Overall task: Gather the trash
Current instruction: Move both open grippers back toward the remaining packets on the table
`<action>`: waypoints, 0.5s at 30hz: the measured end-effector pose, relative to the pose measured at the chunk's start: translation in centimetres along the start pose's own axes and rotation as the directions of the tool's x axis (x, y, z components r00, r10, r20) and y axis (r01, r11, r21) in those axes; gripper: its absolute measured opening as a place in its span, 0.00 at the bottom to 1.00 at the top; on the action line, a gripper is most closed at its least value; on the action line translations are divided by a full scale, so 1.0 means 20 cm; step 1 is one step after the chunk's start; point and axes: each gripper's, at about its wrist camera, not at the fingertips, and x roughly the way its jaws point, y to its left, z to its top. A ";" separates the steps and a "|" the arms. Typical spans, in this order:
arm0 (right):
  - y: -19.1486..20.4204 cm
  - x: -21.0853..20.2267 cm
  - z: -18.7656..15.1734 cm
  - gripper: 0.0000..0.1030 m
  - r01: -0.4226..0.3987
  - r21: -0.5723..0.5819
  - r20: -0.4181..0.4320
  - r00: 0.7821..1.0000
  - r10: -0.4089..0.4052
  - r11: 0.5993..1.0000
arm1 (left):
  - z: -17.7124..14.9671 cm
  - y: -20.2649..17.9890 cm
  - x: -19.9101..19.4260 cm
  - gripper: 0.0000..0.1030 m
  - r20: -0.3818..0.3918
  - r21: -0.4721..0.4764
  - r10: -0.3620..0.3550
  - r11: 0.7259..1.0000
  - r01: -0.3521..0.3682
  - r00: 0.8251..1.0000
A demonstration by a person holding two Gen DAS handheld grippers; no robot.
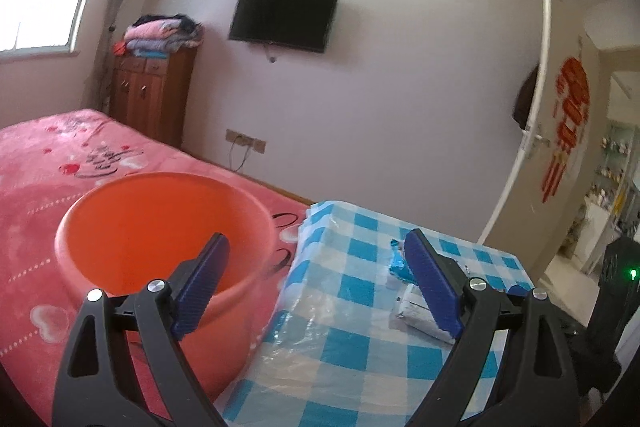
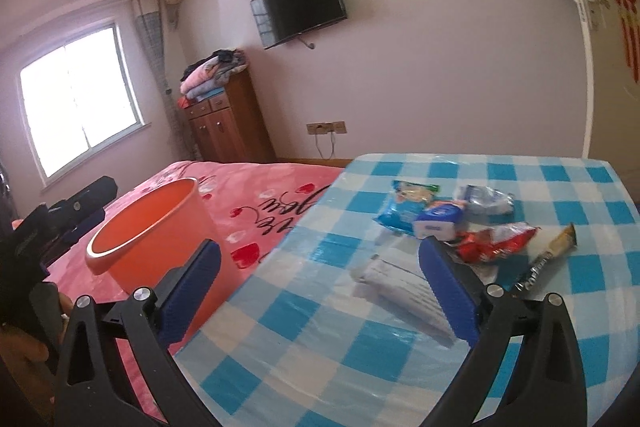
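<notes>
A bedroom with a pink bed beside a table point(image 2: 280, 379) covered in a blue-and-white checked plastic cloth. Little writing can be read: the bedspread point(image 2: 276, 203) carries black cursive lettering, too distorted to make out, and a dark stick sachet point(image 2: 534, 269) near the table's right edge has white lettering that stays blurred. Red paper characters hang on the open door point(image 1: 568, 115), unreadable.

The trash lies in a cluster toward the table's far right part: a blue snack bag point(image 2: 406, 205), a small blue-and-white packet point(image 2: 438, 223) touching it, a crumpled clear wrapper point(image 2: 486, 201) just behind, a red wrapper point(image 2: 494, 241) nearer, and a white ridged packet point(image 2: 394, 277) closest to the viewer.

An orange plastic bucket point(image 1: 160, 231) stands on the bed, just beside the table's left edge.

The left gripper point(image 1: 316, 281) hangs with its blue pads spread wide, holding nothing, spanning the bucket's rim and the table's left edge. The right gripper point(image 2: 320, 287) is also spread wide and empty, above the table's near edge, its right pad just in front of the white packet.
</notes>
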 end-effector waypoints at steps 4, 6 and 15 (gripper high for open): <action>-0.05 -0.02 -0.03 0.95 0.009 -0.001 -0.002 1.000 -0.009 1.000 | -0.04 -0.07 0.01 0.90 -0.004 0.021 -0.013 1.000 0.013 1.000; -0.06 -0.03 -0.05 0.95 0.009 -0.004 0.002 1.000 -0.009 1.000 | -0.06 -0.10 0.02 0.90 -0.004 0.029 -0.026 0.999 0.026 1.000; -0.21 -0.03 -0.12 0.95 0.001 0.062 -0.017 1.000 0.000 0.998 | -0.17 -0.23 0.06 0.90 -0.042 0.084 -0.034 0.996 0.038 0.999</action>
